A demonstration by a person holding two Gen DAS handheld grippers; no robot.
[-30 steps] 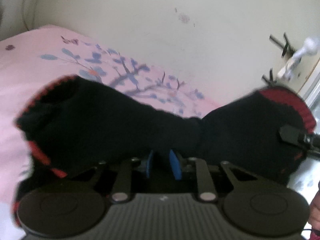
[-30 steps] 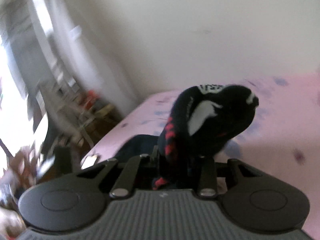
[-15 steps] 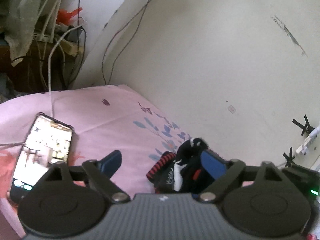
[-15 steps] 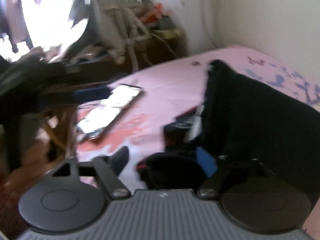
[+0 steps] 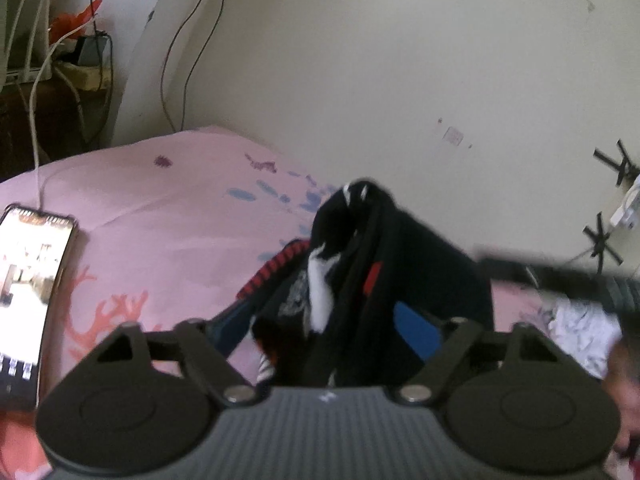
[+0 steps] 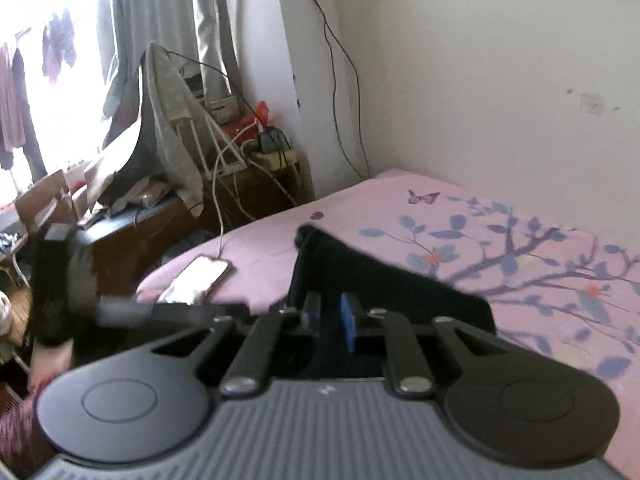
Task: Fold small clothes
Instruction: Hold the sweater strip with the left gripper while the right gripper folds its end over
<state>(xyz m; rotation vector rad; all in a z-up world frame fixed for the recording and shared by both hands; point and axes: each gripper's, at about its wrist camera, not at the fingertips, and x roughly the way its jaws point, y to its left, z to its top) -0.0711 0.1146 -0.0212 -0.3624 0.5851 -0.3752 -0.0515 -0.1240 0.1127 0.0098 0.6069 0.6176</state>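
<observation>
A black garment (image 5: 420,264) with white and red markings stands bunched up on the pink floral bed sheet (image 5: 180,216). My left gripper (image 5: 322,330) is right at it, jaws closing, with the bunched cloth between the blue pads (image 5: 416,332) and not clearly pinched. In the right wrist view the same black garment (image 6: 380,280) rises like a tent just beyond my right gripper (image 6: 331,316). Its jaws are closing to a narrow gap, with dark cloth held in it. The other tool shows as a blurred black bar at each view's edge.
A lit phone (image 5: 28,292) on a charging cable lies at the bed's left side, also the phone (image 6: 200,276) in the right view. A cluttered wooden side table (image 6: 168,216) stands beyond the bed. White cloth (image 5: 580,320) lies to the right. The wall runs close behind.
A second ago both grippers held the garment up. Half a second ago both stood wide open with it on the bed. Now the right jaws have nearly met and the left have narrowed around it.
</observation>
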